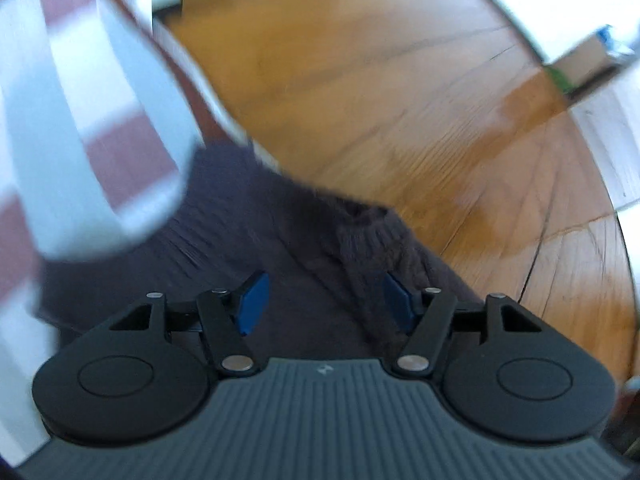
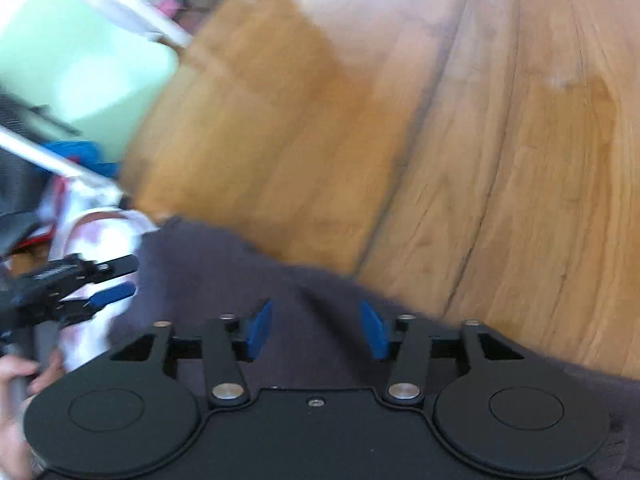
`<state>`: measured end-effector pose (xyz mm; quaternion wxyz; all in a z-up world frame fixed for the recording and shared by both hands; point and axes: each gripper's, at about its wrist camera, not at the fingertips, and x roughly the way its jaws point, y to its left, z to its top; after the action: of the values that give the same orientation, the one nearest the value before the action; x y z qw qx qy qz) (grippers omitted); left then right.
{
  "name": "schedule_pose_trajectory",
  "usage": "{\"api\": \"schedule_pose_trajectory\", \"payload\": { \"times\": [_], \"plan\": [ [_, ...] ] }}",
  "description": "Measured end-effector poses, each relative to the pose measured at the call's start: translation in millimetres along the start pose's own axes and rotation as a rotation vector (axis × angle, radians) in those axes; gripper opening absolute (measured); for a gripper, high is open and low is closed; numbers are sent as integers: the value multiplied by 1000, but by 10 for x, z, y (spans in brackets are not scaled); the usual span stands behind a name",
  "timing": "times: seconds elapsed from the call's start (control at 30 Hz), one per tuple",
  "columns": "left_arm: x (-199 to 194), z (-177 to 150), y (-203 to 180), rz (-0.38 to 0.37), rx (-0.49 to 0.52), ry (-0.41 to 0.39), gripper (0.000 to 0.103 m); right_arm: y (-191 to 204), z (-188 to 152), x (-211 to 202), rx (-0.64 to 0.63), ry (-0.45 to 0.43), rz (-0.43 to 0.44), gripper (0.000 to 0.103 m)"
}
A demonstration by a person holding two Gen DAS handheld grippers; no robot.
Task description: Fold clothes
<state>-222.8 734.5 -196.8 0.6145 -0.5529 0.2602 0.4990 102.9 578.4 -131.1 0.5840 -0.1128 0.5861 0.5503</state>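
Observation:
A dark purple-grey knit garment (image 1: 248,240) lies on the wooden table (image 1: 380,80). In the left wrist view my left gripper (image 1: 326,304) hangs over it, jaws apart; a raised ribbed fold of the knit runs up close to the right blue pad (image 1: 398,304), and neither pad presses on it. The right wrist view shows the same garment (image 2: 208,272) under my right gripper (image 2: 317,332), which is open with only flat cloth below the gap. At the left edge of that view the left gripper (image 2: 128,276) shows from the side beside the garment's edge, held by a hand (image 2: 16,372).
A blurred maroon and white striped cloth (image 1: 80,120) fills the upper left, close to the left camera. A cardboard box (image 1: 584,60) stands beyond the table's far right edge. A pale green seat (image 2: 80,60) and mixed clutter (image 2: 80,160) sit off the table's left side.

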Motion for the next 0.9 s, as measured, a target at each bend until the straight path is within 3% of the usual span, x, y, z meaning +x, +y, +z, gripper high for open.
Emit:
{"api": "schedule_pose_trajectory", "payload": {
  "times": [0.07,0.13,0.23,0.27,0.3,0.33,0.43,0.63,0.73,0.9],
  "plan": [
    [149,42,-52,-4,6,1,66,134,-151,54,-41,22,39,59],
    [169,46,-86,-21,22,-55,81,256,-304,100,-88,45,97,59],
    [193,34,-26,-194,10,-74,79,339,-499,127,-152,57,212,59],
    [204,28,2,-262,4,-73,72,329,-536,160,-164,62,249,59],
    [212,19,26,-316,4,-72,40,331,-552,197,-172,71,272,59],
    [203,-8,20,-296,36,-69,8,330,-568,205,-190,84,285,59],
    [142,-107,40,-246,106,-74,8,351,-603,195,-254,130,277,59],
    [-40,-266,325,-120,98,-45,8,253,-568,85,-212,127,303,59],
    [-69,-325,406,-105,85,-31,8,219,-385,178,-109,110,387,62],
    [-49,-328,302,-83,165,-49,8,187,-37,512,122,121,582,71]
  ]
}}
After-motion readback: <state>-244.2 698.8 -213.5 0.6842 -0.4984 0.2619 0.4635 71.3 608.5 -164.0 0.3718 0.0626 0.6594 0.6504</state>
